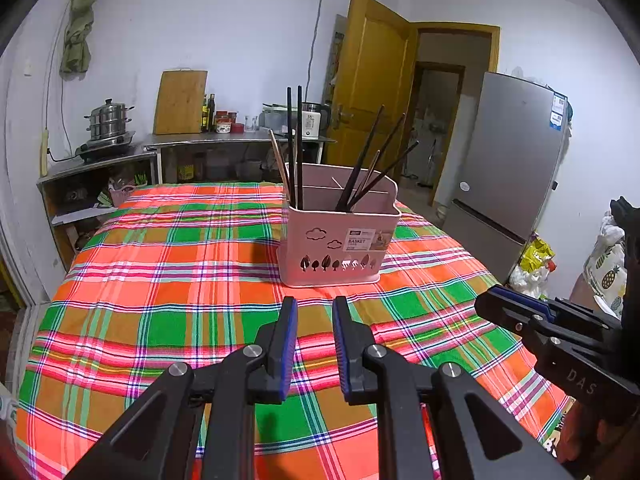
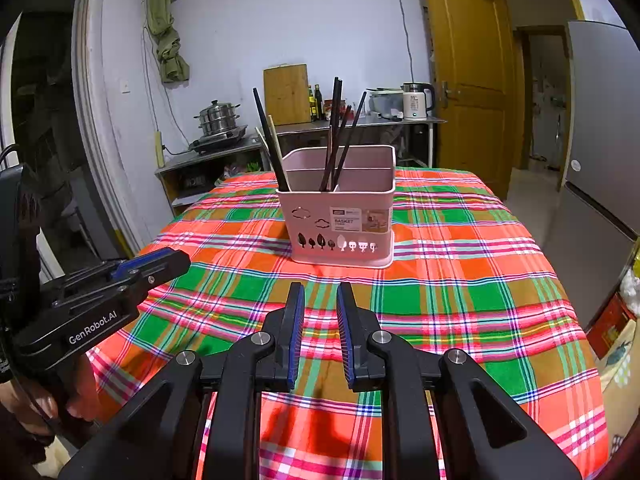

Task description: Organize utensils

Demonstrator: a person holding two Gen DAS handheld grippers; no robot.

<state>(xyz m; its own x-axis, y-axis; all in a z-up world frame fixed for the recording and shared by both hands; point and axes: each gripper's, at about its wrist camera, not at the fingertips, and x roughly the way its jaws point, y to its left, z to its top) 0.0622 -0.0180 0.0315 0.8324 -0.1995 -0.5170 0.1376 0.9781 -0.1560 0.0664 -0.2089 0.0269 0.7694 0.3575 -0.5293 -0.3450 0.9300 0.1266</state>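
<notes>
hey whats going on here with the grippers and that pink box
A person holds two black grippers over a plaid-cloth table. The left gripper and right gripper are both open, empty and short of the pink plastic utensil basket. Dark and pale wooden chopsticks already stand inside it. None lie on the visible cloth.

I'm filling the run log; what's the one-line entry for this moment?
left gripper: open, empty | right gripper: open, empty | chopsticks: standing in pink basket | plaid tablecloth: otherwise bare
</notes>
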